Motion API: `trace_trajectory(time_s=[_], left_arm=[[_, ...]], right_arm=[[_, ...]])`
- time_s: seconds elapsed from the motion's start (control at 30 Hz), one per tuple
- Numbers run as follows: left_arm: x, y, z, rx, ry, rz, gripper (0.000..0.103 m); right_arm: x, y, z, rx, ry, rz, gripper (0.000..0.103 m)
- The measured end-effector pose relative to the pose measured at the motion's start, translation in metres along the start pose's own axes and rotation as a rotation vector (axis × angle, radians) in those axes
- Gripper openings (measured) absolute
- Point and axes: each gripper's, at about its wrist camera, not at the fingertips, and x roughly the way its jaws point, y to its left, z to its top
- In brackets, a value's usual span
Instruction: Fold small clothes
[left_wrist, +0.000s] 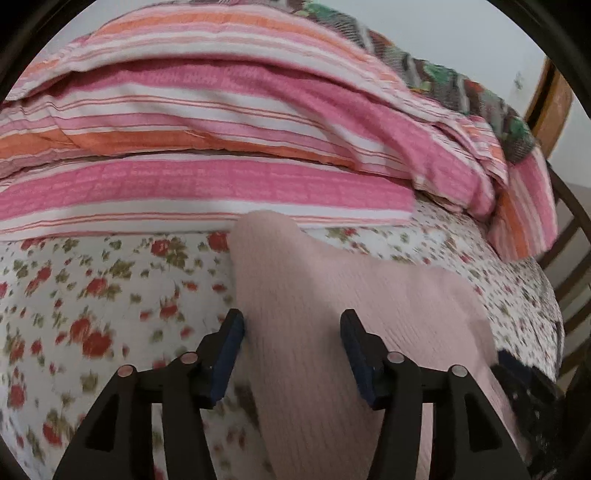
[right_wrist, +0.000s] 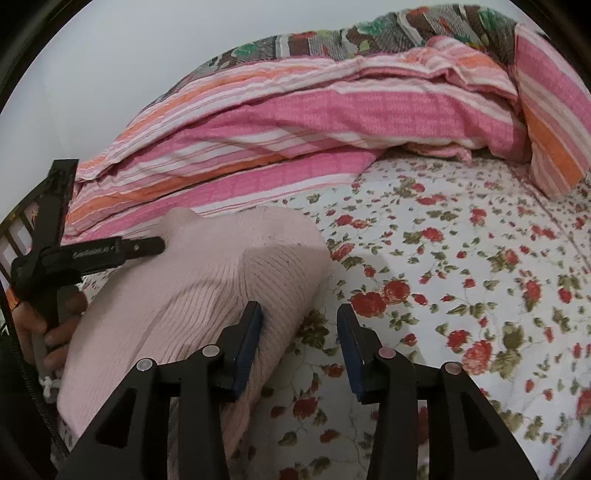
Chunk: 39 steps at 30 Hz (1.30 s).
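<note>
A pale pink ribbed knit garment (left_wrist: 314, 332) lies folded on the floral bed sheet (left_wrist: 92, 295). My left gripper (left_wrist: 291, 325) is open, its jaws wide apart over the garment's left part, with the fabric between and under the fingers. In the right wrist view the same garment (right_wrist: 207, 288) lies at the left. My right gripper (right_wrist: 299, 314) is open, its left finger (right_wrist: 251, 325) against the garment's right edge and its right finger over bare sheet. The left gripper (right_wrist: 147, 245) shows from the side at the garment's far left edge, held by a hand (right_wrist: 48, 332).
A pink, orange and white striped quilt (left_wrist: 221, 129) is bunched along the back of the bed (right_wrist: 295, 110). A dark patterned blanket (right_wrist: 369, 33) lies behind it. A wooden chair back (left_wrist: 554, 103) stands at the right. A dark cloth (left_wrist: 528, 380) lies by the garment.
</note>
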Motion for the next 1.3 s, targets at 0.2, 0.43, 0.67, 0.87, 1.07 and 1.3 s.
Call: trace_trajectory(time_s=[0.2,0.43,0.67,0.87,1.07,1.3], left_arm=[[-0.036,-0.023,-0.046,0.087,-0.068,0.014,0.063],[-0.079,-0.032,-0.099,0.247,-0.242,0.090,0.085],[-0.081,-0.027,-0.113,0.260,-0.229,0.089,0.091],[-0.082,-0.025,-0.126,0.240,-0.230,0.086,0.093],[-0.089,-0.024,-0.132,0.251,-0.267,0.074,0.093],[-0.084,-0.022,-0.128,0.237,-0.249,0.069,0.095]], right_arm=[[-0.028,0.013,-0.015,-0.089,-0.026,-0.003,0.042],[-0.046,0.011,-0.023,-0.254,-0.115,-0.078,0.079],[-0.038,0.013,-0.035,-0.338,-0.171,-0.114,0.086],[-0.028,-0.010,-0.041,-0.213,-0.084,-0.106,0.090],[-0.030,-0.016,-0.049,-0.253,-0.055,-0.131,0.090],[-0.025,-0.004,-0.057,-0.441,-0.068,-0.247,0.103]])
